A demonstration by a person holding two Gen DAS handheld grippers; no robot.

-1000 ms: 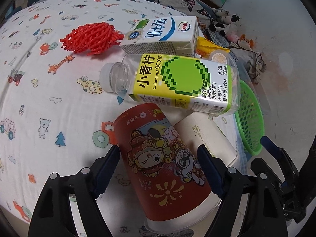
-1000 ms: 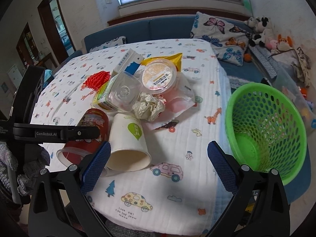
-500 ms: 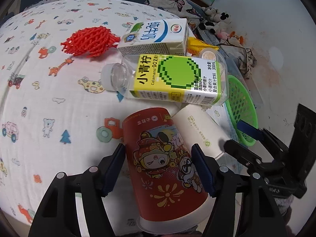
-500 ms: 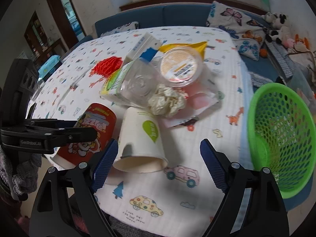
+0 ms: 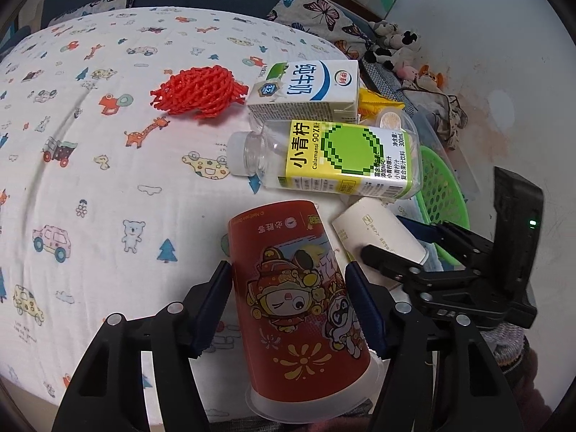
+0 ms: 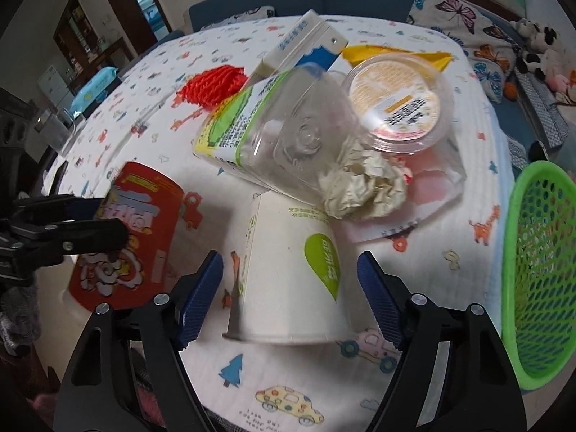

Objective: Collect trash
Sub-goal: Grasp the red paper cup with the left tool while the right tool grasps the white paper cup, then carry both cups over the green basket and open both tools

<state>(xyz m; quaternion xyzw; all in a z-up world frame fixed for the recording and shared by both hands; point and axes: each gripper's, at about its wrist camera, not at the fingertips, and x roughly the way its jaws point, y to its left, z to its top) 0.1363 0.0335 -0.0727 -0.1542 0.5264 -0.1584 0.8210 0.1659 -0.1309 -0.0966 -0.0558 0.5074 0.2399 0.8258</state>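
Note:
A red printed paper cup (image 5: 298, 302) lies on its side on the patterned tablecloth; my left gripper (image 5: 289, 309) is shut on it, pads touching both sides. It also shows in the right wrist view (image 6: 133, 230). A white paper cup (image 6: 288, 273) lies beside it; my right gripper (image 6: 289, 298) is open, its pads on either side of the cup with small gaps. Behind lie a clear juice bottle (image 5: 334, 158), a milk carton (image 5: 309, 88), a red foam net (image 5: 201, 90), a crumpled paper ball (image 6: 363, 190) and a round lidded tub (image 6: 399, 104).
A green mesh basket (image 6: 540, 262) stands at the table's right edge, also seen in the left wrist view (image 5: 442, 187). A blue sofa with butterfly cushions (image 6: 457, 10) and soft toys lies behind the table. The near table edge is just below the cups.
My left gripper has closed in onto the red cup. My right gripper has moved forward and left so its fingers now flank the white cup, and has narrowed.

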